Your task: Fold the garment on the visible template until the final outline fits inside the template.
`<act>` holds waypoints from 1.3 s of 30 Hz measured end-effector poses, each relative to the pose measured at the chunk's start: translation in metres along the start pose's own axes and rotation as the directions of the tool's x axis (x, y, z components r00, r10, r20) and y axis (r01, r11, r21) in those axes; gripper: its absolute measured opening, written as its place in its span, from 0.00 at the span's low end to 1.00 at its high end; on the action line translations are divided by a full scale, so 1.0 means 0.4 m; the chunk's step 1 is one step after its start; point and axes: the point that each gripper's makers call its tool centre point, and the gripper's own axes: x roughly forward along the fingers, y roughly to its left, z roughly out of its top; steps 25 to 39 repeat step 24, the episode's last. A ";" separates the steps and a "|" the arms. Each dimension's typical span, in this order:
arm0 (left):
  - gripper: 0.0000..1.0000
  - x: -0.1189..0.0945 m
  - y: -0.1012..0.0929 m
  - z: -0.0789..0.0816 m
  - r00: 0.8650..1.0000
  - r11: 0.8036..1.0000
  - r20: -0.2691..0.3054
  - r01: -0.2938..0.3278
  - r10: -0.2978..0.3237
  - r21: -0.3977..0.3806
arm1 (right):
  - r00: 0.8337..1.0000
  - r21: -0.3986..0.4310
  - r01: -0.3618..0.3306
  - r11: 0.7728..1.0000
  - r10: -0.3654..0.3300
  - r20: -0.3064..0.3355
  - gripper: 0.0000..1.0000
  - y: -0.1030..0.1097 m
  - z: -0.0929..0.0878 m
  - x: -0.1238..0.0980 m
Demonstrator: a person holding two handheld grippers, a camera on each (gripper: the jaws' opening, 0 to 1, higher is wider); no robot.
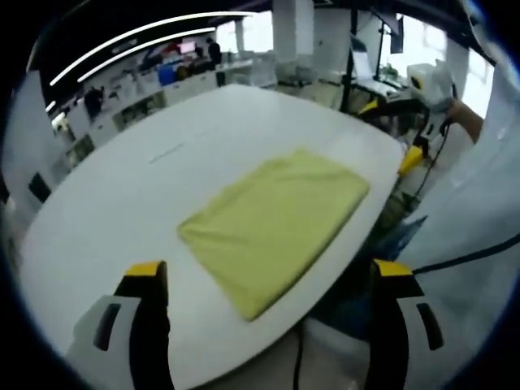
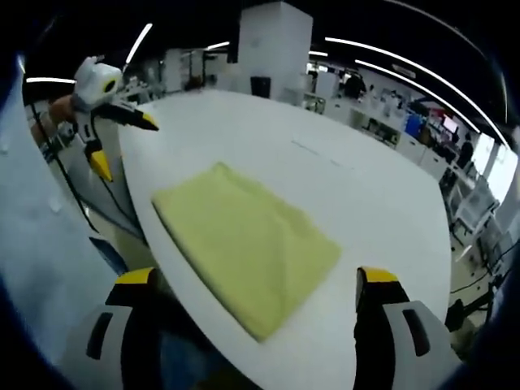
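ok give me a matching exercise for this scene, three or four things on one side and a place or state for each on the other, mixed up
Things:
1. folded yellow cloth garment
2. white oval table
3. left tool
4. right tool

Place or state:
A. open, holding nothing, also seen from the left gripper view at upper right
B. lies flat near the table's edge
C. open, holding nothing, also seen from the right gripper view at upper left
D. bears the garment

Pairs: 1-B, 2-D, 3-C, 4-A

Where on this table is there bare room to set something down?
The white table is bare beyond the folded yellow cloth, out to its far edge. It is tight along the near edge, where the cloth lies close and both open grippers hover.
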 end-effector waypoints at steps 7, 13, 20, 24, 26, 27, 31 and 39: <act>1.00 0.009 -0.003 0.012 1.000 1.000 -0.010 0.017 -0.017 0.020 | 1.000 0.008 0.015 1.000 -0.015 0.009 1.00 -0.005 -0.002 -0.006; 1.00 0.010 -0.005 0.022 1.000 0.999 -0.005 0.019 -0.019 0.028 | 1.000 0.012 0.022 1.000 -0.022 0.013 1.00 -0.009 -0.004 -0.011; 1.00 0.008 -0.009 0.022 1.000 1.000 -0.002 0.016 -0.016 0.025 | 1.000 0.013 0.019 1.000 -0.020 0.016 1.00 -0.008 -0.005 -0.009; 1.00 0.006 -0.009 0.013 1.000 1.000 -0.010 0.013 -0.013 0.023 | 1.000 0.008 0.017 1.000 -0.017 0.010 1.00 -0.005 -0.006 -0.008; 1.00 0.006 -0.009 0.013 1.000 1.000 -0.010 0.013 -0.013 0.023 | 1.000 0.008 0.017 1.000 -0.017 0.010 1.00 -0.005 -0.006 -0.008; 1.00 0.006 -0.009 0.013 1.000 1.000 -0.010 0.013 -0.013 0.023 | 1.000 0.008 0.017 1.000 -0.017 0.010 1.00 -0.005 -0.006 -0.008; 1.00 0.006 -0.009 0.013 1.000 1.000 -0.010 0.013 -0.013 0.023 | 1.000 0.008 0.017 1.000 -0.017 0.010 1.00 -0.005 -0.006 -0.008; 1.00 0.006 -0.009 0.013 1.000 1.000 -0.010 0.013 -0.013 0.023 | 1.000 0.008 0.017 1.000 -0.017 0.010 1.00 -0.005 -0.006 -0.008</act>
